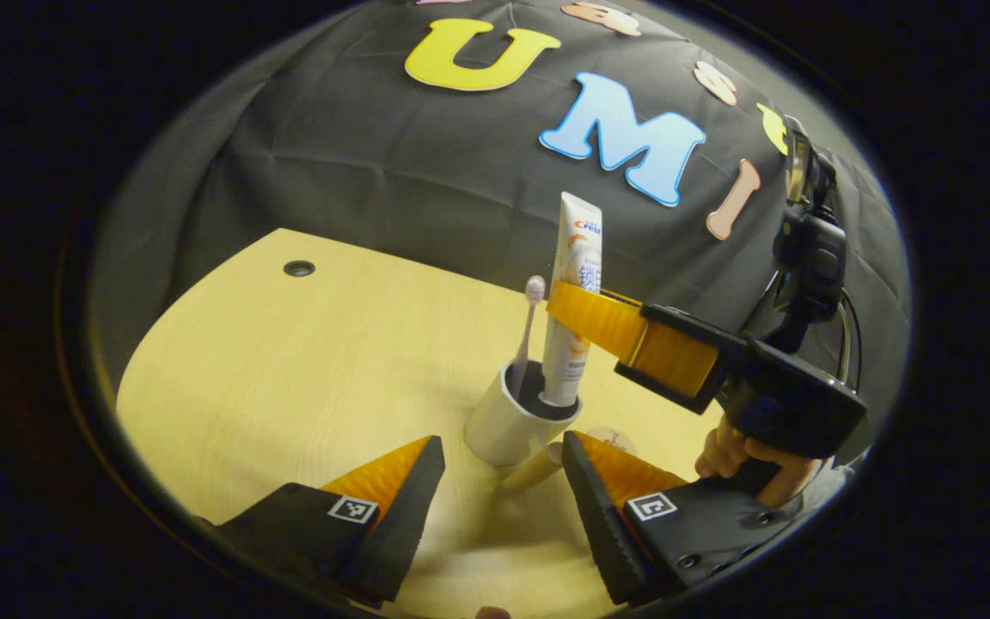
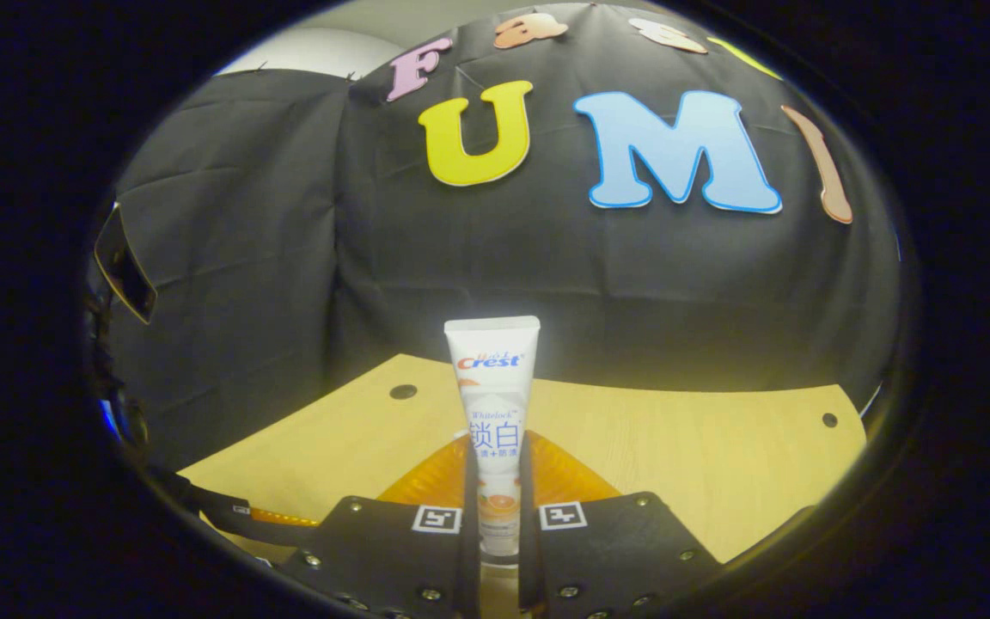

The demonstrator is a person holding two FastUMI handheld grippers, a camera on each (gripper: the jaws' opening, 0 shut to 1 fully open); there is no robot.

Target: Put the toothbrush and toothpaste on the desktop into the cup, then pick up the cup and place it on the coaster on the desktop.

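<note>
A white cup [image 1: 508, 421] stands on the wooden desktop [image 1: 289, 378], just beyond my left gripper [image 1: 502, 447], whose fingers stand open on either side of it without touching. A toothbrush [image 1: 529, 327] leans upright in the cup, head up. The white toothpaste tube [image 1: 575, 258] stands with its lower end in the cup, and my right gripper [image 1: 565, 311] reaches in from the right, shut on its middle. In the right gripper view the toothpaste tube [image 2: 495, 395] rises upright between my right gripper [image 2: 495, 490] fingers. A pale round piece [image 1: 614, 438], perhaps the coaster, peeks out behind the cup.
A hand [image 1: 744, 456] holds the right gripper's handle at the right. The desktop has small round holes [image 1: 298, 268] [image 2: 402, 391] near its far edge, with the black cloth wall behind. Part of the left gripper [image 2: 237, 511] shows low at the left.
</note>
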